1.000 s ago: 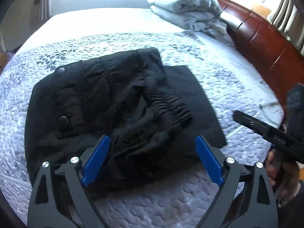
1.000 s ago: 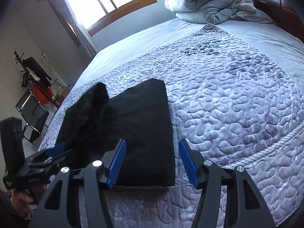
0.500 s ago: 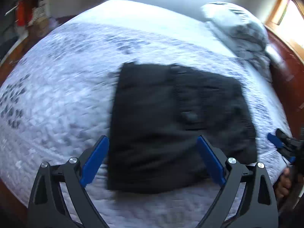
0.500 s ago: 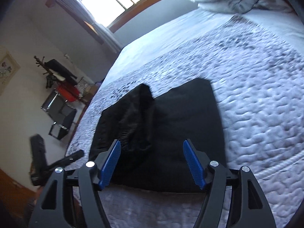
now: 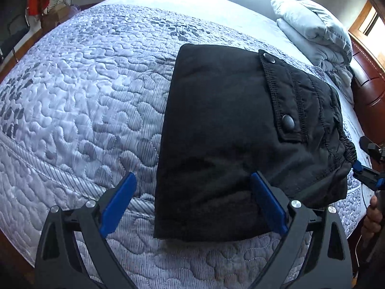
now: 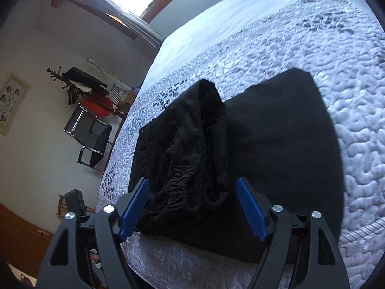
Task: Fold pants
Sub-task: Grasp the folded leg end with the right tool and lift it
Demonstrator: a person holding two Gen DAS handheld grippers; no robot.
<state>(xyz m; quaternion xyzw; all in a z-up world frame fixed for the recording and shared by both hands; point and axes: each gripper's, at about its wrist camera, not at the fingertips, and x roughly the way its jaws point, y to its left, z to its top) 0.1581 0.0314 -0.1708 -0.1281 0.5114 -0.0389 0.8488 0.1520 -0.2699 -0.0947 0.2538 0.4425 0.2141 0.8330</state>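
Left gripper (image 5: 192,204) spread wide, just opened further, hanging over the near edge of the folded black pants (image 5: 228,132), nothing pinched. Right gripper (image 6: 192,207) also spread, just opened further, bunched waistband (image 6: 190,187) between its blue pads (image 6: 250,208) but unpressed. Beyond, pants flat on the quilted bed (image 5: 84,84); folded grey blanket (image 5: 312,31) farther back.

The left hand-held gripper (image 5: 192,204) points steeply down over the near edge of the pants (image 5: 228,132), its blue pads spread wide and touching nothing; its jaws have just been opening. The right hand-held gripper (image 6: 192,207) tilts down at the pants' bunched waistband end, jaws apart and also just opening, pads clear of the cloth. A hand (image 5: 373,214) grips its handle.
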